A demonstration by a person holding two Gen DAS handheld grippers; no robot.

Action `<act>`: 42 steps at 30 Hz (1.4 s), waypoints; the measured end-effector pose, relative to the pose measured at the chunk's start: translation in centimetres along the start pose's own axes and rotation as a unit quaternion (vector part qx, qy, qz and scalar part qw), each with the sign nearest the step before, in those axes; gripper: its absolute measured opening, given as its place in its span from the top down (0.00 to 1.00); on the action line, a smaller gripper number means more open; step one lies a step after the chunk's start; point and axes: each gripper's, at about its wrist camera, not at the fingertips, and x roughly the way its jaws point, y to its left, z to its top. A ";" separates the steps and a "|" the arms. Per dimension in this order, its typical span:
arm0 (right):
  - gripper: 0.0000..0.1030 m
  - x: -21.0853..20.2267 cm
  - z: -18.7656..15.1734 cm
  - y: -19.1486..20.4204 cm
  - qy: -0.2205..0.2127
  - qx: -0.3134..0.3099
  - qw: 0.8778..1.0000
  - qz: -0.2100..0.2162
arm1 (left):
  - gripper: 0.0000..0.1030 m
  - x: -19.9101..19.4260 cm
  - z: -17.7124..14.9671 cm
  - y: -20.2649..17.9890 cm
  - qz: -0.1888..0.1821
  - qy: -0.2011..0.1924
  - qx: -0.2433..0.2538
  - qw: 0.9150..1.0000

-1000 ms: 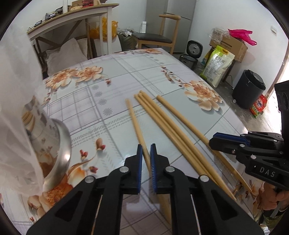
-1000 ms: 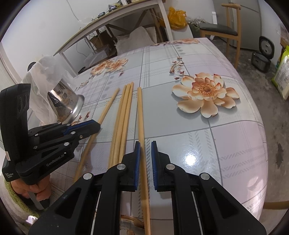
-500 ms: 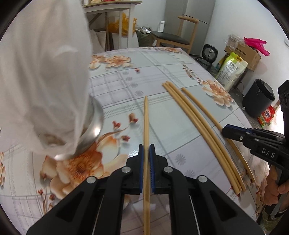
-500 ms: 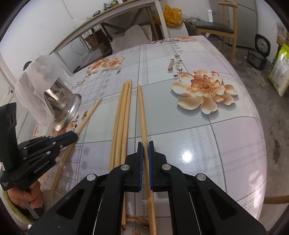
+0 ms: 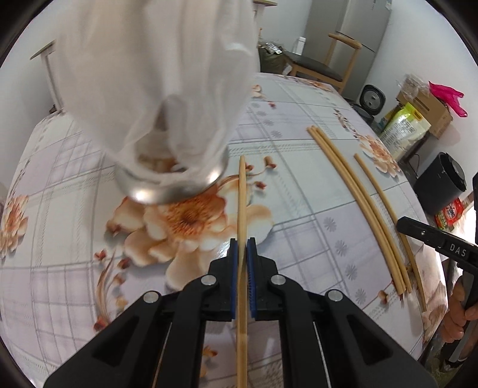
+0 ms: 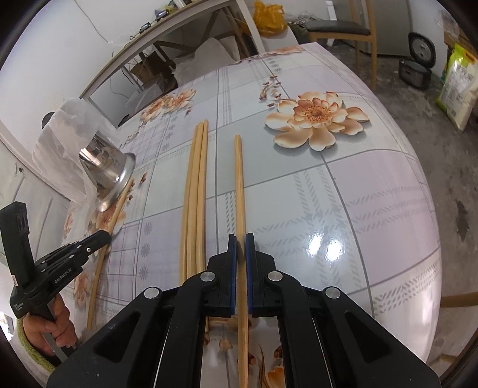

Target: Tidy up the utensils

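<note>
Clamping one chopstick (image 5: 242,209) each (image 6: 239,185), both hand-held grippers (image 5: 242,247) (image 6: 240,243) closed.

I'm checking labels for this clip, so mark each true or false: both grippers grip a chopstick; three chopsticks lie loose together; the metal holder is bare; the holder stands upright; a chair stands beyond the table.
1. Both grippers grip a chopstick. True: the left gripper is shut on the left chopstick, and the right gripper on the right chopstick.
2. Three chopsticks lie loose together. True.
3. The metal holder is bare. False: a white plastic bag wraps it.
4. It stands upright. False: it lies tipped on the table.
5. A chair stands beyond. True.
</note>
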 end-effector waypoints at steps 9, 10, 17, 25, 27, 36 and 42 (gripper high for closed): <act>0.96 -0.2 -0.6 0.0 -0.004 0.013 1.000 -0.001 | 0.95 -1.0 -1.0 1.1 0.007 0.005 -0.031 0.999; 0.96 -0.2 -0.6 -0.1 -0.005 0.015 1.000 0.000 | 0.95 -1.1 -1.1 1.1 0.007 0.006 -0.035 0.999; 0.97 -0.2 -0.6 -0.2 -0.004 0.018 1.000 0.001 | 0.95 -1.4 -1.4 1.1 0.003 0.013 -0.047 0.999; 0.97 -0.3 -0.6 -0.3 -0.005 0.019 1.000 0.001 | 0.94 -1.3 -1.3 0.8 -0.017 0.034 -0.052 0.998; 0.97 -0.3 -0.6 -0.3 -0.005 0.018 1.000 0.000 | 0.90 -1.4 -1.3 0.8 -0.031 0.043 -0.054 0.997; 0.97 -0.3 -0.6 -0.2 -0.005 0.018 1.000 0.001 | 0.79 -2.8 -2.3 1.2 -0.051 0.064 -0.025 0.996; 0.97 -0.3 -0.6 -0.2 -0.005 0.017 1.000 0.004 | 0.79 -3.2 -3.4 0.1 -0.005 0.063 0.032 0.998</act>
